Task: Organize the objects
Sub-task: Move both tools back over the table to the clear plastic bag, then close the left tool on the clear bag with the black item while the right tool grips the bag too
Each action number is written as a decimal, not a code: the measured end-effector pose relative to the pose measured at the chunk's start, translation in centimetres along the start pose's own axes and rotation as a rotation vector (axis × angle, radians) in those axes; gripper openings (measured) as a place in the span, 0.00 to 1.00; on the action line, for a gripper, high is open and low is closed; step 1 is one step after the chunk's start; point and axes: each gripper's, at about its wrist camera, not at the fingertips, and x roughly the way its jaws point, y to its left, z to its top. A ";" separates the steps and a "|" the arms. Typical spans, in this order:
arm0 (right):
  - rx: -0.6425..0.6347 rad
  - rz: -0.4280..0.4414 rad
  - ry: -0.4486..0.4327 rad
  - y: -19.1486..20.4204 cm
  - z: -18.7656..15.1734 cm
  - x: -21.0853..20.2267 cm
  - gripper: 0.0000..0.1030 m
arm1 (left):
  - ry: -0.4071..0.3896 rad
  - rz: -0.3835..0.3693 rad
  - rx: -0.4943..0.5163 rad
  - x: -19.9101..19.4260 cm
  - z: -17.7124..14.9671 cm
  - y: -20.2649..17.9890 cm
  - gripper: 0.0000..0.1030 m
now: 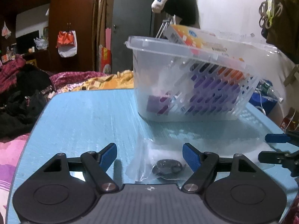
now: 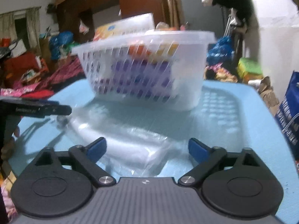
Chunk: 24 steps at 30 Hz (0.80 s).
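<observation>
A clear plastic basket (image 1: 186, 97) with slotted sides stands on the light blue table (image 1: 84, 123). It holds purple and orange packs, and an orange-and-white box (image 1: 196, 43) leans out over its rim. A clear plastic bag (image 1: 149, 160) with a small dark object (image 1: 168, 167) inside lies flat between the fingers of my open left gripper (image 1: 149, 156). In the right wrist view the same bag (image 2: 134, 149) spreads between the fingers of my open right gripper (image 2: 147, 149), in front of the basket (image 2: 145, 71). Neither gripper's pads touch the bag.
The right gripper's fingers (image 1: 276, 149) reach in at the left wrist view's right edge. The left gripper's finger (image 2: 41, 109) shows at the left of the right wrist view. Clothes and bedding (image 1: 22, 97) pile up left of the table. Bags and boxes (image 2: 291, 112) crowd the floor on the right.
</observation>
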 end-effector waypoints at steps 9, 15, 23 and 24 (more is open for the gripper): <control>-0.063 0.048 -0.013 0.8 -0.6 -0.4 0.67 | 0.033 -0.040 0.036 0.2 -0.2 -1.1 0.54; -0.094 0.104 -0.039 1.0 -1.0 -1.0 0.37 | -0.026 -0.012 0.030 -0.8 -0.7 -1.4 0.23; -0.175 0.082 -0.137 2.0 -1.1 -3.1 0.24 | -0.144 -0.052 -0.011 -2.9 -1.1 -1.5 0.14; -0.185 0.077 -0.161 2.1 -0.8 -3.8 0.24 | -0.169 -0.053 -0.025 -3.5 -1.1 -1.6 0.13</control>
